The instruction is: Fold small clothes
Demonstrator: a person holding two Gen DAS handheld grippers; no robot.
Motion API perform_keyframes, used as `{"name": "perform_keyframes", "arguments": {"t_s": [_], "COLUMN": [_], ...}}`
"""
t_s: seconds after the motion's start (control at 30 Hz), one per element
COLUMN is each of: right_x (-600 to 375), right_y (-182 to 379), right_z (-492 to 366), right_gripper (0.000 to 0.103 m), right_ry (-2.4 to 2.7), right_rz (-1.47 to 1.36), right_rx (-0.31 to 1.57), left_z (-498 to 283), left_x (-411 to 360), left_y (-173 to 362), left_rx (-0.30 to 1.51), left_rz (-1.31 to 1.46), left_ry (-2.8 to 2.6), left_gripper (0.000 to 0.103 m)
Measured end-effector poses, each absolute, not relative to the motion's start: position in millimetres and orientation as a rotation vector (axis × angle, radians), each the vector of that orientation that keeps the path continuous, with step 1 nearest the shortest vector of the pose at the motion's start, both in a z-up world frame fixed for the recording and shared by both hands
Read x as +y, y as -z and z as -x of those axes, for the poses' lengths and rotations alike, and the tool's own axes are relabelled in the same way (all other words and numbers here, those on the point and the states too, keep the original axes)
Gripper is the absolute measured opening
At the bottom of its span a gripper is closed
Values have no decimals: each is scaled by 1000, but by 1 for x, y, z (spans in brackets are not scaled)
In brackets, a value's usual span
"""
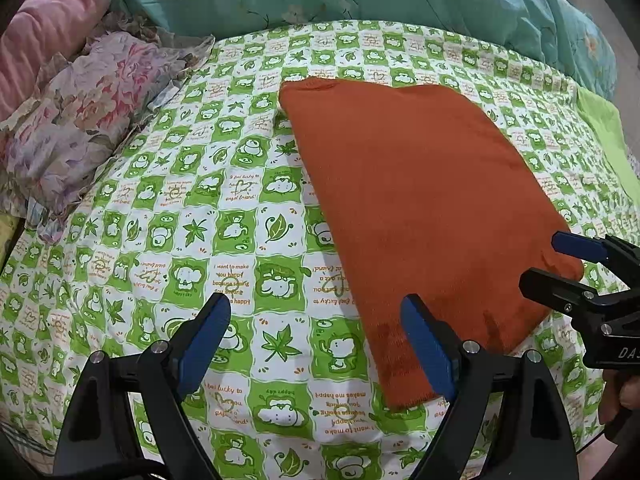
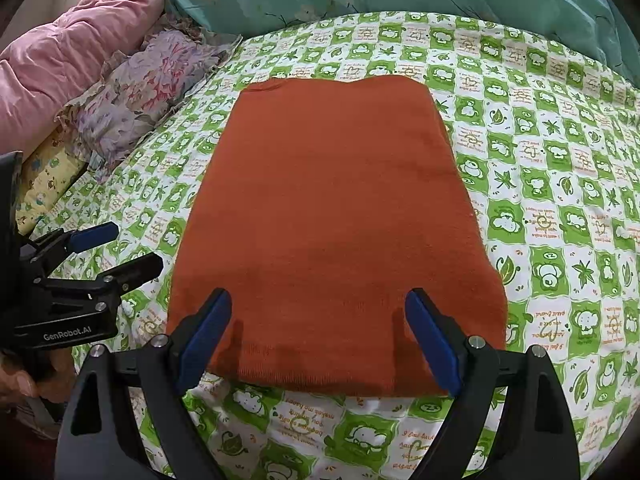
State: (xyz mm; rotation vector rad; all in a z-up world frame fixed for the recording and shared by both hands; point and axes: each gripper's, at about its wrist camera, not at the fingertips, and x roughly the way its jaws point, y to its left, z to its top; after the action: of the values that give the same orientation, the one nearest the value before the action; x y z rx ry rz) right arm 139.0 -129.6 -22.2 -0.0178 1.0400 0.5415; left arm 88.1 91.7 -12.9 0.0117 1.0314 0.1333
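Orange garment [image 2: 332, 220] lies flat, already a neat rectangle, mid-frame on the green checked bedsheet [image 2: 560, 208]. Left gripper [image 1: 316, 344] and right gripper [image 2: 318, 340] both gape empty; pinch both lower corners evenly before folding upward.

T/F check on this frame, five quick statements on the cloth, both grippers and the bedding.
1. The orange cloth lies flat on the green checked sheet. True.
2. The right gripper is shut on the cloth. False: its jaws stand wide apart over the cloth's near edge, gripping nothing.
3. The left gripper is open. True.
4. The cloth is crumpled in a heap. False: it is a smooth, roughly rectangular fold.
5. A floral pillow lies on top of the cloth. False: it lies apart from the cloth, by the pink quilt.
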Motion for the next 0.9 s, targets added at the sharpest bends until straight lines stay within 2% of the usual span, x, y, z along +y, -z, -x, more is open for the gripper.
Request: {"name": "perform_keyframes", "arguments": {"t_s": [0.9], "right_x": [-131], "right_y": [24], "right_z": [-142], "right_gripper": [89], "right_ry": [-529], "right_rz": [-11], "right_rx": [1046], "left_z": [-92], "left_x": [91], "left_y": [16], "left_rx": [1039], "left_rz": [-15], "left_ry": [-129], "left_gripper": [88]}}
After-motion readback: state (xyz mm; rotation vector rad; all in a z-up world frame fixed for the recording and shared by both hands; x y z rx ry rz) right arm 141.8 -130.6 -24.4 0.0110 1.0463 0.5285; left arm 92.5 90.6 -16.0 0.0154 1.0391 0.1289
